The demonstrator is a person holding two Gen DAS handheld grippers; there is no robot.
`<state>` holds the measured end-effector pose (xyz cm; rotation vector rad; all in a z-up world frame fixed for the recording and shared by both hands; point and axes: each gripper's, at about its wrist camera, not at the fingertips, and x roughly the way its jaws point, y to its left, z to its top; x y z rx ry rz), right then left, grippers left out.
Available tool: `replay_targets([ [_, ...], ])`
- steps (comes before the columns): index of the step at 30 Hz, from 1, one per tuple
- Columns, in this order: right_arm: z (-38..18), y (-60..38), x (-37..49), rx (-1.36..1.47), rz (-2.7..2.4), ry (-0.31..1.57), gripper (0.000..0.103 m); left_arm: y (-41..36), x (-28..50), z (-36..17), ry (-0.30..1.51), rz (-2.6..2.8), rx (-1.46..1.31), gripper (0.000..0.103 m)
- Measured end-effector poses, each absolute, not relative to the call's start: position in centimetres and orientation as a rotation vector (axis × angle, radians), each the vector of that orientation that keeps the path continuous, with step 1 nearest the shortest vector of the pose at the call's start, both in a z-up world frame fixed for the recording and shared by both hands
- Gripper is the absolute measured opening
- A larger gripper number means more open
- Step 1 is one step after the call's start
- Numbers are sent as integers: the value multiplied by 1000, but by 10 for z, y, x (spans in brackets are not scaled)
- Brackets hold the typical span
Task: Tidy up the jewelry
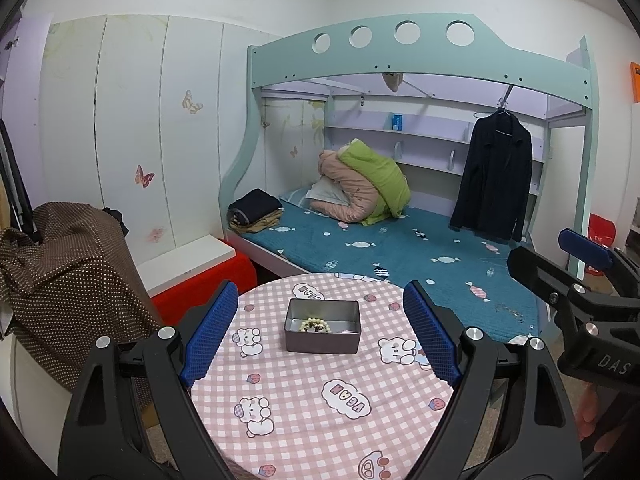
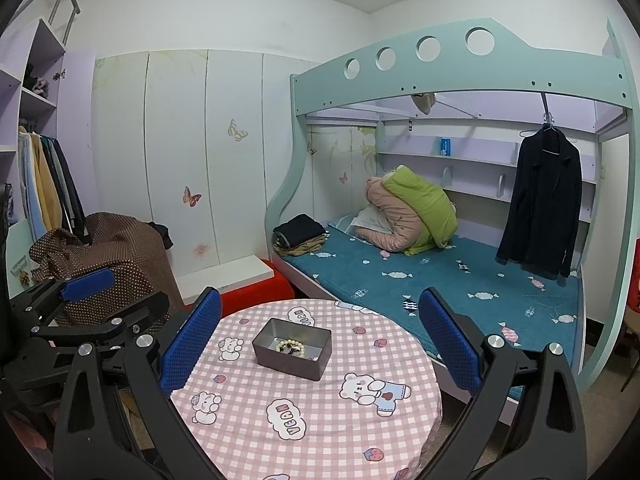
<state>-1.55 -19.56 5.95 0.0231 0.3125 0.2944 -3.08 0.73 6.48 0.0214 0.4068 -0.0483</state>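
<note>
A grey metal tin (image 1: 322, 342) stands on a round table with a pink checked cloth (image 1: 320, 400). Bead bracelets (image 1: 316, 325) lie inside the tin. The tin also shows in the right wrist view (image 2: 291, 362), with the bracelets (image 2: 291, 347) in it. My left gripper (image 1: 320, 332) is open and empty, held above the table's near side with the tin between its blue pads (image 1: 210, 336). My right gripper (image 2: 320, 352) is open and empty, also above the table. Each gripper shows at the edge of the other's view.
A bunk bed with a teal blanket (image 1: 400, 248) stands behind the table. A dark jacket (image 1: 494, 176) hangs from its frame. A red stool (image 1: 208, 280) and a chair draped in brown dotted cloth (image 1: 68, 264) stand at the left. A wardrobe with hanging clothes (image 2: 44, 184) is far left.
</note>
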Motion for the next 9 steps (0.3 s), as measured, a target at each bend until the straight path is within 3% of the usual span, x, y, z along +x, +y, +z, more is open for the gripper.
replay_targets([
  [9, 59, -196, -13, 25, 287, 310, 95, 8, -26, 62, 419, -54, 26, 85],
])
